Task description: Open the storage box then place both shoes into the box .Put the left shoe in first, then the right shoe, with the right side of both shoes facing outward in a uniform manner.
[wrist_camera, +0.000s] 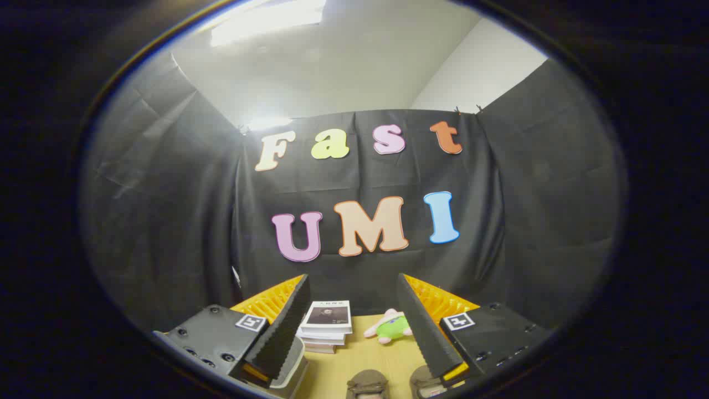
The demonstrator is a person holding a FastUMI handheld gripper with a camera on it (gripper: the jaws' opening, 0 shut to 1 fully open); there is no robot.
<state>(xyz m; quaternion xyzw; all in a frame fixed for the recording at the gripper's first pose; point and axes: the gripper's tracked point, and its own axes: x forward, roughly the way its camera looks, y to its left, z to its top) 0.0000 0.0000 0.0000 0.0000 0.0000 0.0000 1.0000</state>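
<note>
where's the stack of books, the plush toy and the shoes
stack of books (327,324), gripper view, top cover
plush toy (392,327), gripper view, green body
shoes (367,383), gripper view, left one's top
gripper (354,321) open, fingers apart

Wooden table (382,360) carries stacked books (327,327), plush toy (390,328), 2 shoes (368,383)

My jaws stand apart with bare worktop (360,354) between them. Two shoes (367,384) sit low in that gap. Beyond them a stack of books (325,327) and a plush toy (390,328) block the far edge, near the cloth wall.
</note>
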